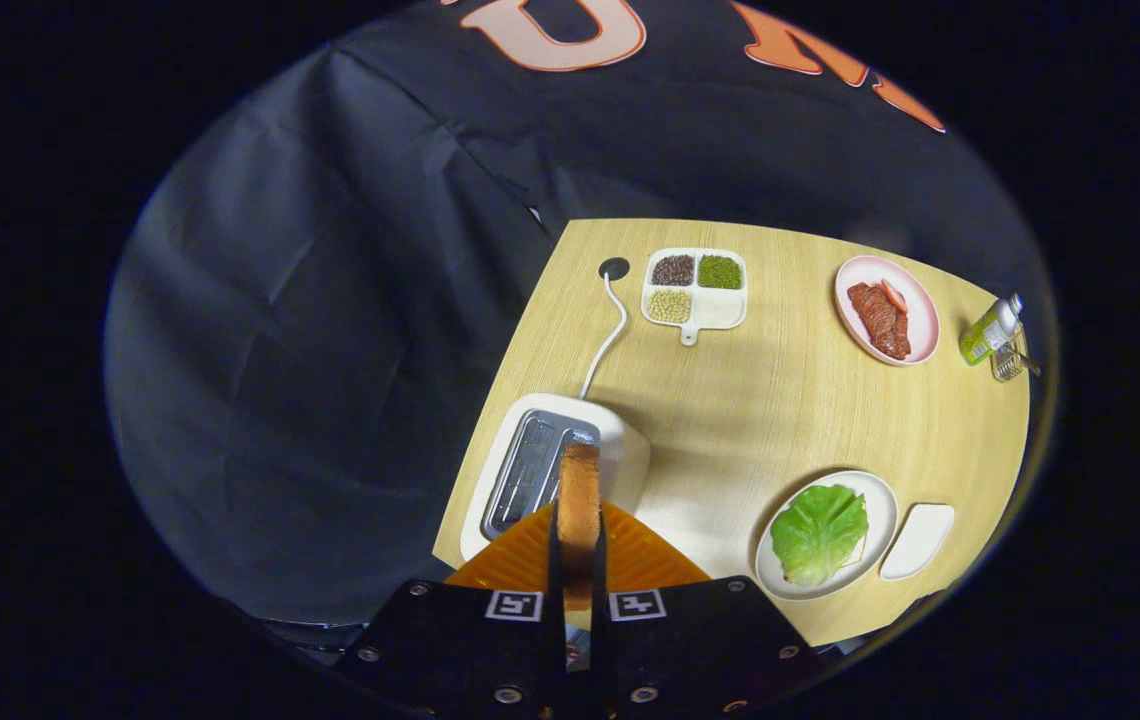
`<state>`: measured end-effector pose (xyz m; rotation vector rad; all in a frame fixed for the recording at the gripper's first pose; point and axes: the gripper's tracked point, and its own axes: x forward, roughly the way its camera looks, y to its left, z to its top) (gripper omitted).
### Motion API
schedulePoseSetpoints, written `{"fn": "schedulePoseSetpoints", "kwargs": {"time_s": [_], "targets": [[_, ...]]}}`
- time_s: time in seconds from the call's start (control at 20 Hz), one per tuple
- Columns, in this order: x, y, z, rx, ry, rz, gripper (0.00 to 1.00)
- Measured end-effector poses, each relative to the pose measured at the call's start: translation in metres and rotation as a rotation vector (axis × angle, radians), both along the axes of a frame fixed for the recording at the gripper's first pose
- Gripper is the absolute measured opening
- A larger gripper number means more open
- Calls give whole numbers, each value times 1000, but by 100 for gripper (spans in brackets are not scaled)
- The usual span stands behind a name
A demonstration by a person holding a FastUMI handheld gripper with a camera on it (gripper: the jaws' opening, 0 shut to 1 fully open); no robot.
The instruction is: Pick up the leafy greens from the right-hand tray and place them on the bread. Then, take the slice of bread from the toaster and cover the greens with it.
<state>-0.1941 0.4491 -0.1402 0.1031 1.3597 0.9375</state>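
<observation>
While the gripper (578, 560) clamps the bread slice (579, 500) edgewise above the toaster (620, 440), a tilt risks dislodging the greens (818, 532) beyond it.

Far: white 4-compartment dish (695, 291) w/ beans; right: pink plate (920, 318) w/ red meat (880, 319), green bottle (990, 329).

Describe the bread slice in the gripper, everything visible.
The bread slice stands on edge between the gripper fingers, which press on both its flat sides. Its browned crust edge faces the camera; the faces are hidden. It looks toasted, golden brown and rigid. It is held above the toaster, seemingly clear of the slots, with only the fingers touching it. Its lower end is hidden between the fingers.
</observation>
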Motion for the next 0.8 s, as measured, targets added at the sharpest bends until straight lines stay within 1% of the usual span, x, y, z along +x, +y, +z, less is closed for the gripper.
{"fn": "schedulePoseSetpoints", "kwargs": {"time_s": [0.15,0.3,0.4,0.5,0.6,0.7,0.8], "targets": [[15,-40,-8,18,-1,-21,10],[25,-81,-33,17,25,-36,10],[29,-111,-57,11,21,-19,10],[24,-133,-85,20,51,-3,10],[16,-152,-107,23,93,8,10],[18,-169,-132,15,103,22,10],[13,-176,-150,42,125,42,10]]}}
